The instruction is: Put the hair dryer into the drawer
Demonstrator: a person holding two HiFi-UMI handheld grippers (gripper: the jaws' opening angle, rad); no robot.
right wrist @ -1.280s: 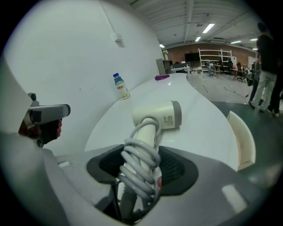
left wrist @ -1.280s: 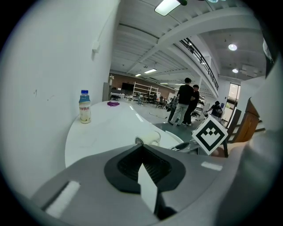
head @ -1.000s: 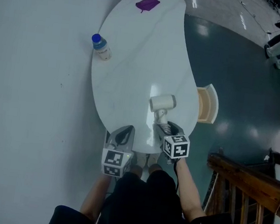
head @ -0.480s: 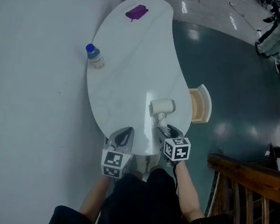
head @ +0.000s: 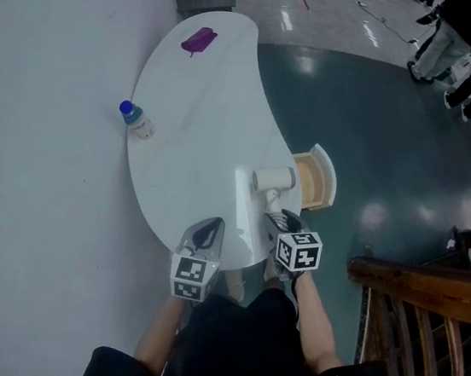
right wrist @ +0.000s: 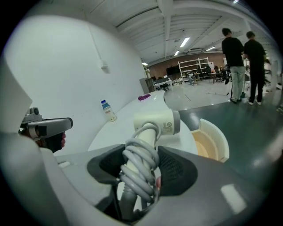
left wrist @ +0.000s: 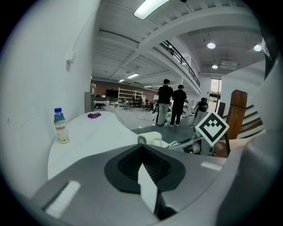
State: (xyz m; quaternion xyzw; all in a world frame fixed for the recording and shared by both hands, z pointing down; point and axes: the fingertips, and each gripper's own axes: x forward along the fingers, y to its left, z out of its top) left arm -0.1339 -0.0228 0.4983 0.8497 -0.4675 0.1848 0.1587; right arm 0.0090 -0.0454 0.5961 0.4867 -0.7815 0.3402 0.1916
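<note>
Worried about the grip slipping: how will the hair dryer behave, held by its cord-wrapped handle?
The hair dryer is probably top-heavy: its barrel sits well beyond the right gripper, so it may pivot downward. The cord coiled round the handle looks springy, so the grip is likely less slippery but squashy. The body looks rigid, so it shouldn't flop.

Ahead and slightly right of the right gripper [head: 273, 218], past the hair dryer [head: 273, 179] clamped in it: open drawer [head: 331, 185] jutting from the table [head: 202, 118] edge, mouth uncovered, bare floor beyond. Straight ahead and ahead-left, bare tabletop; bottle [head: 137, 120] and purple item [head: 198, 39] far ahead-left, well apart from the path. Close on its left, the left gripper [head: 205, 235]. Off to its right, wooden railing [head: 430, 281], well apart from the drawer.
</note>
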